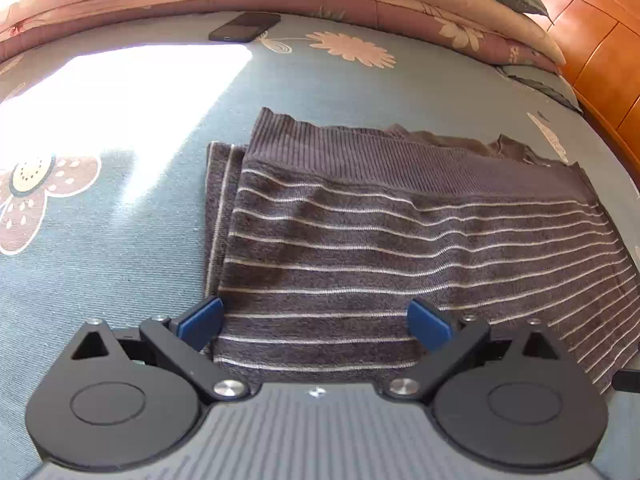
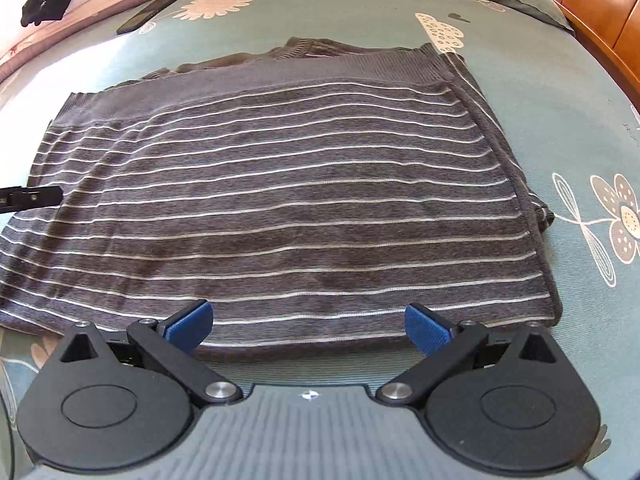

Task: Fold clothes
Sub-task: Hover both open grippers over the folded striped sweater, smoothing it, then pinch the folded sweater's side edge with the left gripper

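A grey sweater [image 2: 288,200] with thin white stripes lies folded flat on a blue-green bedspread [image 2: 560,120] printed with flowers, filling the middle of both views. In the left wrist view the left gripper [image 1: 316,322] sits at the bottom centre of the frame, its blue pads [image 1: 202,322] spread wide apart with nothing between them; the sweater's near edge lies just ahead of and under the tips, its left folded edge running up from the left pad. In the right wrist view the right gripper [image 2: 308,324] is likewise spread and empty at the bottom centre, with the sweater's near hem just beyond its tips and its ribbed band toward the upper middle. A dark phone [image 1: 245,27] rests on the bedspread in the upper part of the frame, well apart from the sweater.
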Motion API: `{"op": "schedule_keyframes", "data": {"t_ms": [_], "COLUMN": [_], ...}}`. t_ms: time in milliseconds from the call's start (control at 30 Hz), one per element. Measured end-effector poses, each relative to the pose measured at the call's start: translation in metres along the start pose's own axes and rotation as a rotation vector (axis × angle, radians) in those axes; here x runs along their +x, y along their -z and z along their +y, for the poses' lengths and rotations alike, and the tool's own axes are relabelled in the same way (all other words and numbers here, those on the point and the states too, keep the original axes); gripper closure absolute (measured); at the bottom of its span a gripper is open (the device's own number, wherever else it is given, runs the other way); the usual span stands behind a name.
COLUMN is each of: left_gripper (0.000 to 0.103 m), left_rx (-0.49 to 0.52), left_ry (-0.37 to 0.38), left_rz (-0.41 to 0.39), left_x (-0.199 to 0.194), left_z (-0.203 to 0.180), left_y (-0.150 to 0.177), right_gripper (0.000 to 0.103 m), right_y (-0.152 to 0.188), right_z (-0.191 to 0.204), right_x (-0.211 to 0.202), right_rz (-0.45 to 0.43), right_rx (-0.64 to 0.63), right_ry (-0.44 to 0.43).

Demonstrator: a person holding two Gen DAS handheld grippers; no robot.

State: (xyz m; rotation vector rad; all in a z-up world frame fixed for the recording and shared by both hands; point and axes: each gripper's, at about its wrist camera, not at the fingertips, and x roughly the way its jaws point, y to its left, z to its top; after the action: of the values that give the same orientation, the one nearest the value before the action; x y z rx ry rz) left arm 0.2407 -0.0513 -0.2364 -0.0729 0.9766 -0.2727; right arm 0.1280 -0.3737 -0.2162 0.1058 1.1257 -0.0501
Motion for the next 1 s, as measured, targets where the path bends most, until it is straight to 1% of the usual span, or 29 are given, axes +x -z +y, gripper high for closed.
{"op": "schedule_keyframes", "data": {"t_ms": [67,167,200,233,300,400,467,500,533,600,733,867,967,1000], "left_gripper": [0.005,0.006,0.014,0.025,0.032,0.032,0.031,0.031,0.031,0.028,0.028,0.028,0.026,0.026], "left_rx": [-0.034,-0.053,-0.063,-0.079,-0.130,-0.165,-0.184,-0.211,-0.238,-0.280,-0.371,-0.446,-0.454,-0.443], "left_ry": [0.034,0.077,0.104,0.126,0.176,0.277,0.304,0.336,0.371,0.454,0.596,0.690,0.747,0.761], "left_rz": [-0.029,-0.059,-0.053,-0.038,0.004,0.058,0.076,0.102,0.111,0.109,0.128,0.140,0.178,0.196], "left_x": [-0.017,-0.034,-0.033,-0.030,-0.014,0.016,0.035,0.046,0.053,0.063,0.083,0.107,0.119,0.119], "left_z": [0.013,0.038,0.049,0.059,0.081,0.104,0.114,0.119,0.124,0.132,0.147,0.152,0.148,0.148], "left_y": [-0.005,-0.015,-0.021,-0.027,-0.041,-0.058,-0.066,-0.069,-0.071,-0.073,-0.078,-0.089,-0.095,-0.093], "right_gripper": [0.000,0.000,0.000,0.000,0.000,0.000,0.000,0.000,0.000,0.000,0.000,0.000,0.000,0.000], "right_y": [-0.001,-0.003,-0.004,-0.005,-0.005,-0.006,-0.007,-0.008,-0.008,-0.010,-0.013,-0.019,-0.024,-0.025], "right_z": [0.012,0.028,0.034,0.039,0.052,0.075,0.089,0.096,0.102,0.112,0.123,0.128,0.133,0.135], "right_x": [-0.003,-0.005,-0.006,-0.006,-0.007,-0.008,-0.009,-0.010,-0.011,-0.013,-0.016,-0.013,-0.010,-0.009], "right_rz": [-0.003,0.007,0.012,0.017,0.022,0.023,0.019,0.018,0.016,0.013,0.003,-0.004,-0.009,-0.010], "right_rx": [-0.014,-0.006,-0.001,0.005,0.012,0.003,-0.014,-0.025,-0.035,-0.054,-0.073,-0.053,-0.043,-0.045], "right_ry": [0.003,-0.012,-0.020,-0.027,-0.039,-0.057,-0.067,-0.070,-0.073,-0.074,-0.062,-0.064,-0.067,-0.070]}}
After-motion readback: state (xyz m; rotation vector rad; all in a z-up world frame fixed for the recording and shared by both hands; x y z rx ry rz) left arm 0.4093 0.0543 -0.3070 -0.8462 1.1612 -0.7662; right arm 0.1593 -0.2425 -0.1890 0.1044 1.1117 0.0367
